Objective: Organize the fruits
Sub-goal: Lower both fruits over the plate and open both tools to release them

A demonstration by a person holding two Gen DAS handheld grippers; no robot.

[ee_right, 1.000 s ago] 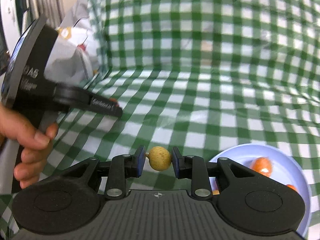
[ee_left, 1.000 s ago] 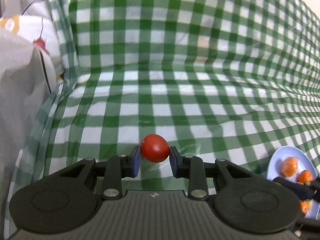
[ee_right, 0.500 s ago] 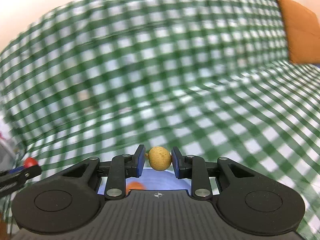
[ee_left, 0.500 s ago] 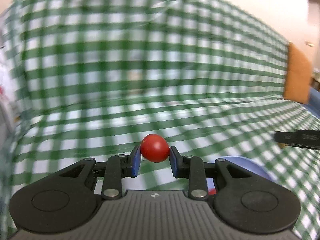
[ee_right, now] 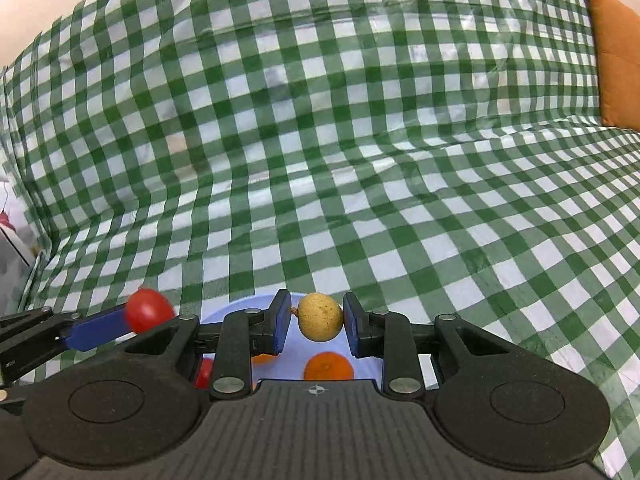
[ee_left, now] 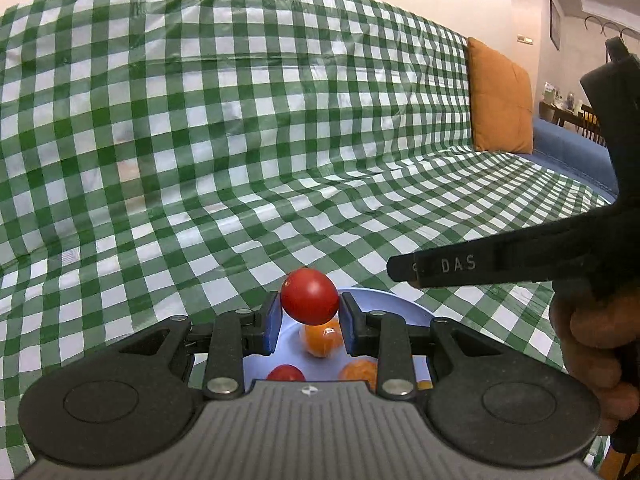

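2 fruits held above the blue plate (ee_left: 404, 304)

Left gripper (ee_left: 309, 322) pinches a soft, thin-skinned cherry tomato (ee_left: 310, 296); right gripper (ee_right: 316, 326) clamps a light, brittle-shelled longan (ee_right: 320, 317), 12 o'clock from the plate's oranges.

1. A green-and-white checked cloth (ee_left: 248, 168) covers the sofa seat and backrest.
2. A pale blue plate (ee_left: 394, 304) lies on it at 6 o'clock.
3. An orange cushion (ee_left: 498, 98) leans at 2 o'clock.

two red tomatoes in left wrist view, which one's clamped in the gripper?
The upper tomato, between the left gripper pads. The other tomato lies on the blue plate below.
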